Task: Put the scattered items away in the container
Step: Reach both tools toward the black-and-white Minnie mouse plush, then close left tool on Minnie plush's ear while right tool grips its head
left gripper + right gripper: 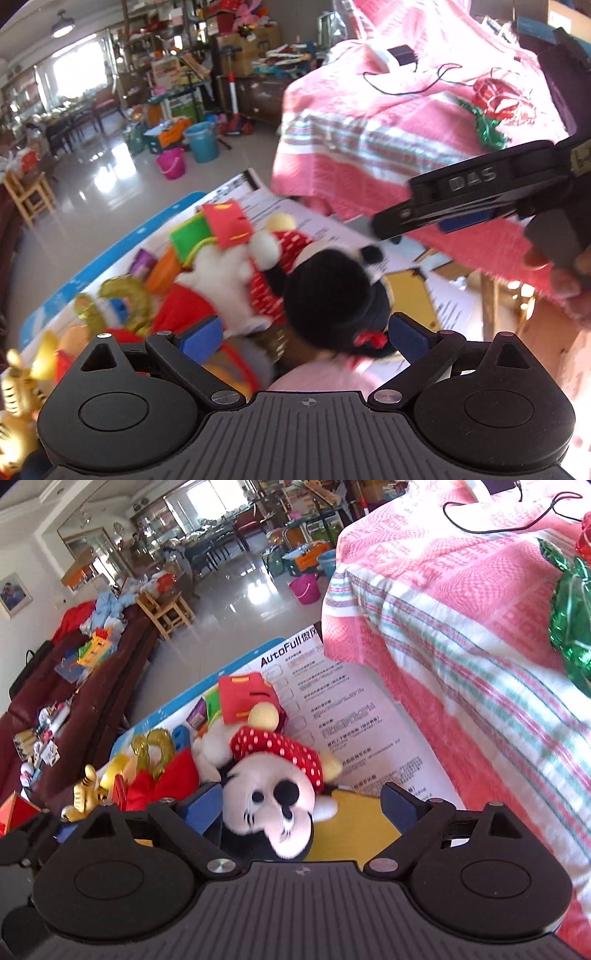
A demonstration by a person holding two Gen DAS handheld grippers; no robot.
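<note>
In a cluttered room beside a pink blanket (pixel 461 635), we hover both grippers, left gripper (pixel 304 332) and right gripper (pixel 301 805), jaws wide and empty, over the mouse doll (pixel 273 775) lying among toys near us, soft, light, best pinched at its head.

At the centre of the right wrist view, the mouse plush (pixel 275 797) has a white face, black nose and a red dress with white dots. Above it is a red envelope (pixel 245 699) with yellow marks. The blanket (pixel 461 635) on the right is pink with white, green and red stripes. The pads (pixel 201 806) are blue. At the upper middle, the bucket (pixel 304 587) is magenta.
</note>
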